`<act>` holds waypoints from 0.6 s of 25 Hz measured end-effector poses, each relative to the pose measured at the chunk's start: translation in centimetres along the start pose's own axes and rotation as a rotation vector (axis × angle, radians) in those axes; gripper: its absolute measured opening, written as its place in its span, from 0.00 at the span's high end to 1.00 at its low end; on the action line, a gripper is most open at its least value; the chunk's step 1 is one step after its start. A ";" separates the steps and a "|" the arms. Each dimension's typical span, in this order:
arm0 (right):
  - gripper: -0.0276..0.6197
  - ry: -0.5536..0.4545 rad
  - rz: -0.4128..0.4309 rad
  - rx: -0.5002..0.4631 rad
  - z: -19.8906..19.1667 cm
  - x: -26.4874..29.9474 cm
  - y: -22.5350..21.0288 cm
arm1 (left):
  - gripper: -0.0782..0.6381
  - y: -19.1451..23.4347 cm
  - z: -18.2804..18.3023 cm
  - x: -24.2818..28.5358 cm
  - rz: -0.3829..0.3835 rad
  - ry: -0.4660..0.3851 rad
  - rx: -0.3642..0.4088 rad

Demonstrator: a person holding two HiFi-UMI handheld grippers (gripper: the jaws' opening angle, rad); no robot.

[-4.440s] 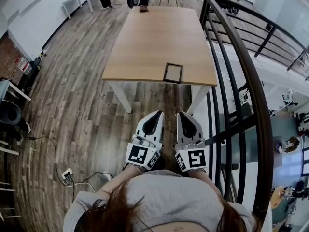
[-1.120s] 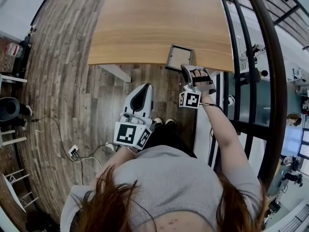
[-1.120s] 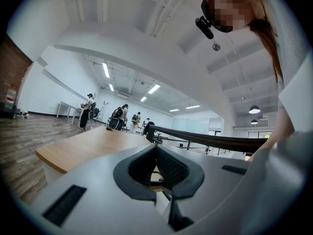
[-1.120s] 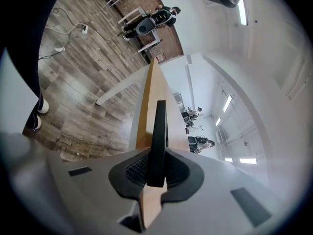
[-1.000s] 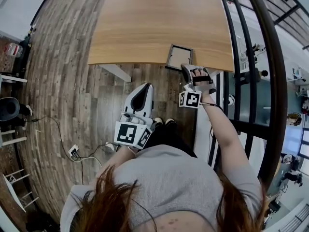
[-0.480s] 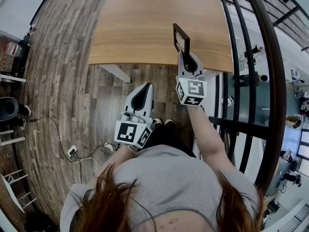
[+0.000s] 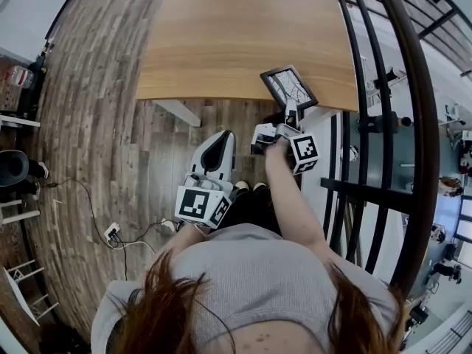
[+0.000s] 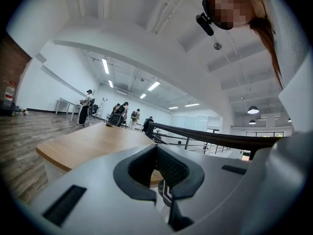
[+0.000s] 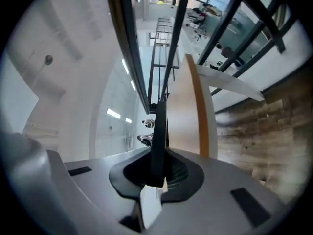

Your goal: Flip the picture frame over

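Observation:
The black picture frame [image 7: 289,87] hangs tilted over the near right corner of the wooden table [image 7: 221,43], its picture side facing up. My right gripper [image 7: 290,118] is shut on its near edge, rolled over with the marker cube [image 7: 306,153] to the right. In the right gripper view the frame [image 9: 157,131] shows edge-on as a thin dark bar clamped in the right gripper [image 9: 159,173]. My left gripper [image 7: 219,140] is held low in front of the person, away from the table, shut with nothing in it. The left gripper [image 8: 159,165] looks level toward the table [image 8: 88,141].
A black metal railing [image 7: 383,87] runs close along the table's right side, with a drop to a lower floor beyond it. Plank flooring [image 7: 96,124] lies left of the table, with a power strip and cables [image 7: 110,231]. People [image 8: 88,106] stand far off.
My right gripper lifted the frame off the table's near edge and rolled it over, through upright, so its picture side now faces up. The left gripper stayed still.

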State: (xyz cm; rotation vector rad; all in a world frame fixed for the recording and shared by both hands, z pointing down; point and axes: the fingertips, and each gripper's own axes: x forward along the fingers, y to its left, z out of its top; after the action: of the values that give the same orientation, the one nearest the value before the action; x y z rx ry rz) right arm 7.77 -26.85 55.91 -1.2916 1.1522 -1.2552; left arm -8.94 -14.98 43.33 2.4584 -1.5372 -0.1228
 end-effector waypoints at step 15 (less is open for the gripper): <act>0.87 -0.030 -0.036 0.030 -1.2 0.6 -5.8 | 0.88 0.8 -1.3 -0.6 -0.006 0.056 -0.005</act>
State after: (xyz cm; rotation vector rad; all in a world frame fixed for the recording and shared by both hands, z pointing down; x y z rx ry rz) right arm 6.61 -26.90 61.76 -1.3097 1.0901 -1.2704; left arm -9.67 -14.56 44.76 2.4418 -1.5050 -0.0582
